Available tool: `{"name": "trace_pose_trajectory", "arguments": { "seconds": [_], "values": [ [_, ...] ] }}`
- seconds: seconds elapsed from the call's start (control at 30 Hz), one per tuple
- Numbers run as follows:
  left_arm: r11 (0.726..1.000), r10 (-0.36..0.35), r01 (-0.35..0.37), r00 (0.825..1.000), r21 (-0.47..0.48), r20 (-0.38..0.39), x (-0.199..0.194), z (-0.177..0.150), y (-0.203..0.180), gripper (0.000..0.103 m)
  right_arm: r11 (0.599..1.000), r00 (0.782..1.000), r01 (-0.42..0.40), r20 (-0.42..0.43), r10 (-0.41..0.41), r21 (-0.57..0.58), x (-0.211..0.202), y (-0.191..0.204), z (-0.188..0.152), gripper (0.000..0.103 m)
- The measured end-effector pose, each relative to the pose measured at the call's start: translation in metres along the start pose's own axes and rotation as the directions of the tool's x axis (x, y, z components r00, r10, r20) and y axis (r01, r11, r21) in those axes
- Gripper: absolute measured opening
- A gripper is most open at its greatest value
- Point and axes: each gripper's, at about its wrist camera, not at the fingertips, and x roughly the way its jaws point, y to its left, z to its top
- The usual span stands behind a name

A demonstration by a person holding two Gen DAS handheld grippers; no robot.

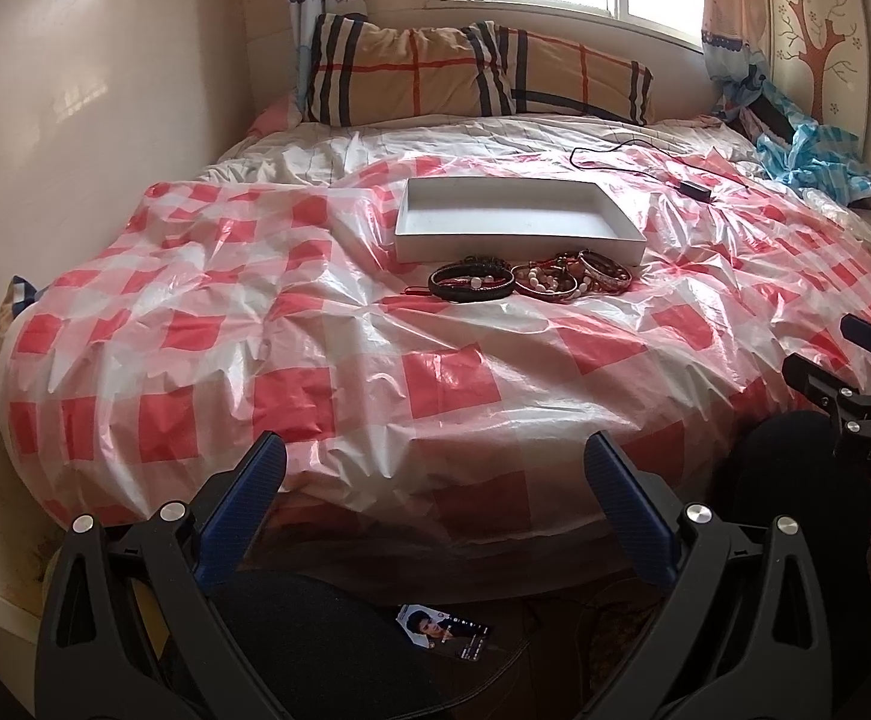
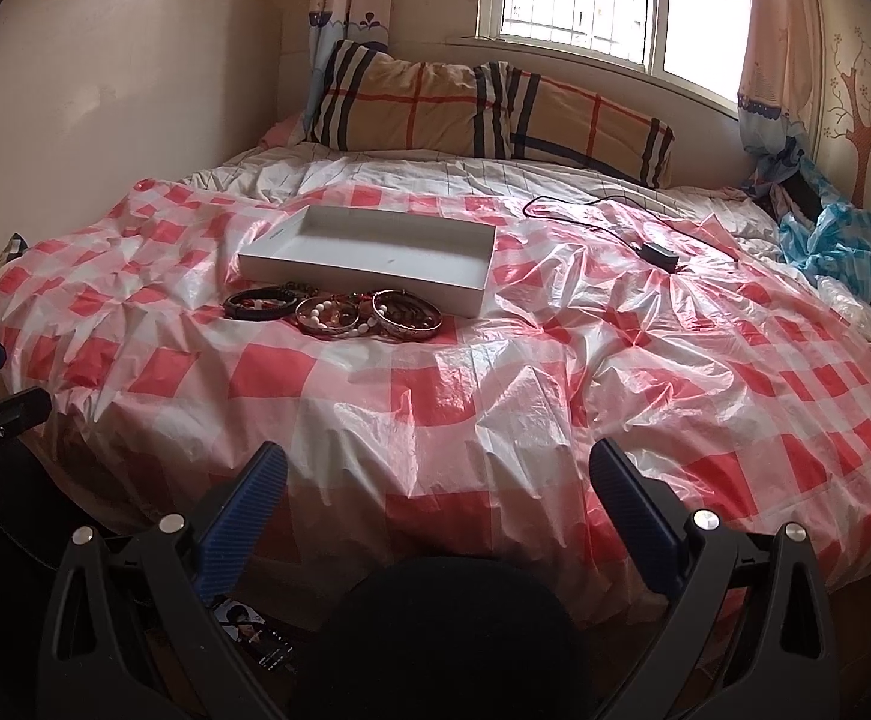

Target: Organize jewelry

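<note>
In the left wrist view, the left gripper (image 1: 435,480) hangs over the near edge of the bed with its jaws spread wide and nothing between them. Past it, on the red-and-white checked plastic sheet (image 1: 447,372), a white tray (image 1: 417,243) sits in the middle of the bed, and its floor looks bare. Just in front of the tray's near wall lies the jewelry: a black bracelet (image 1: 471,283) on the left, a beaded bracelet (image 1: 546,283) in the middle and a patterned bangle (image 1: 606,271) on the right, crowded together and partly overlapping. The right gripper (image 1: 855,360) shows only in part at the right edge. A plaid pillow (image 1: 477,75) lies at the far end under the window, and a black cable with an adapter (image 1: 693,187) lies to the right of the tray.

In the right wrist view, the right gripper (image 2: 438,480) also has its jaws wide apart and empty, well short of the pile. The tray (image 2: 267,267) appears left of centre, with the same bracelets bunched against its near wall, outside it.

By the look of things, the task has hardly started: no piece is in the tray, none is held, and every bracelet remains to be lifted and placed.
</note>
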Motion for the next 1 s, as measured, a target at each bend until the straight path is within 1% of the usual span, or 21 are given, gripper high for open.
{"name": "trace_pose_trajectory", "arguments": {
  "seconds": [0.07,0.17,0.27,0.47,0.87,0.93,1.0],
  "values": [
    [1.000,-0.003,0.003,1.000,-0.007,-0.005,0.002,0.002,0.002,0.096,1.000,1.000,0.007,-0.002,-0.007,-0.013,0.002,0.001,0.001,0.097],
    [1.000,-0.004,0.004,1.000,-0.004,-0.020,0.008,0.005,0.000,0.096,1.000,1.000,-0.011,-0.018,0.012,0.007,0.005,-0.004,0.002,0.097],
    [1.000,-0.003,0.004,1.000,0.017,-0.031,0.013,0.005,-0.005,0.096,0.998,0.999,-0.037,-0.007,0.038,0.042,0.005,-0.010,0.001,0.097],
    [0.998,0.016,-0.013,0.999,0.066,-0.043,0.017,0.004,-0.017,0.096,0.996,0.998,-0.061,0.010,0.060,0.069,0.005,-0.013,0.001,0.097],
    [0.998,0.015,-0.012,0.999,0.063,-0.044,0.018,0.004,-0.017,0.096,0.996,0.998,-0.057,-0.014,0.058,0.065,0.007,-0.012,0.001,0.097],
    [0.998,0.012,-0.010,0.999,0.057,-0.044,0.019,0.004,-0.017,0.096,0.996,0.998,-0.057,0.015,0.057,0.066,0.005,-0.012,0.001,0.097],
    [0.999,0.012,-0.009,0.999,0.054,-0.044,0.018,0.004,-0.016,0.096,0.996,0.998,-0.056,0.020,0.055,0.064,0.004,-0.011,0.001,0.097]
  ]
}}
